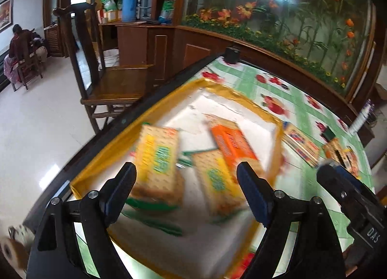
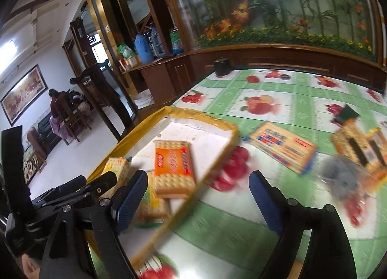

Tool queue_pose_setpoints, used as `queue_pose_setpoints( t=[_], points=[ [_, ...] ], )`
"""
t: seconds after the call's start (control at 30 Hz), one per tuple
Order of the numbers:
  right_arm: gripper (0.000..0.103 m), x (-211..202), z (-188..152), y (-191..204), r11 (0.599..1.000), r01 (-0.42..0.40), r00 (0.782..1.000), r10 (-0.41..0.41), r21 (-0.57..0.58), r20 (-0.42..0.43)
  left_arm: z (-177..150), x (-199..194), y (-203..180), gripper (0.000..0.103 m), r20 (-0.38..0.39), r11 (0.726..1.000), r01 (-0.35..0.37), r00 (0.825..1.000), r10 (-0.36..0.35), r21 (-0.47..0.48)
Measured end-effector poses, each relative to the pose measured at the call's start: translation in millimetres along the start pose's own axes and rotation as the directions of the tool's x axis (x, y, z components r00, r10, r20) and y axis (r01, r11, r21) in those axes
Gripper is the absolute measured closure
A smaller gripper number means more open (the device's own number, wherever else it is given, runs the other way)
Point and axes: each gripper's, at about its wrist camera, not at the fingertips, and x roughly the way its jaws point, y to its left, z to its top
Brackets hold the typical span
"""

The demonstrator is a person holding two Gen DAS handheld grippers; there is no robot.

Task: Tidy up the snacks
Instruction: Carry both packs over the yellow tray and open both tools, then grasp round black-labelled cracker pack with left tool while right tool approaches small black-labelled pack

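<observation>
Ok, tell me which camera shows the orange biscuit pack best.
Right wrist view: the orange biscuit pack lies sharp and whole in the tray. In the left wrist view it is motion-blurred, its near end behind a finger.

Three cracker packs (image 1: 191, 158) in tray (image 2: 225, 124) – two (image 2: 283, 149) outside.

We see a shallow white tray (image 2: 205, 133) rimmed in golden yellow, an orange-labelled tan biscuit packet (image 2: 174, 166), two yellow-and-green-labelled tan packets (image 1: 157, 155), a blue-and-red-printed packet (image 2: 283, 149), and a green-checked tablecloth with red fruit (image 2: 266, 230).
</observation>
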Motion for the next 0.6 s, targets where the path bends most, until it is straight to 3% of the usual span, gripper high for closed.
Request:
queue_pose_setpoints(
  t=[0.23,0.4,0.6],
  points=[
    [0.011,-74,-39,-66,0.992,0.116,0.993,-0.118,0.056,0.030,-23,-14,-55,0.017,-0.022,0.990,0.096,0.995,-0.094,0.100],
    [0.006,-119,-65,-124,0.964,0.203,0.977,-0.211,0.170,0.032,-43,-15,-102,0.017,-0.077,0.962,0.186,0.982,-0.174,0.199],
    [0.006,-152,-88,-177,0.926,0.248,0.964,-0.265,0.283,0.021,-65,-19,-145,0.018,-0.115,0.928,0.217,0.975,-0.190,0.304]
  ],
)
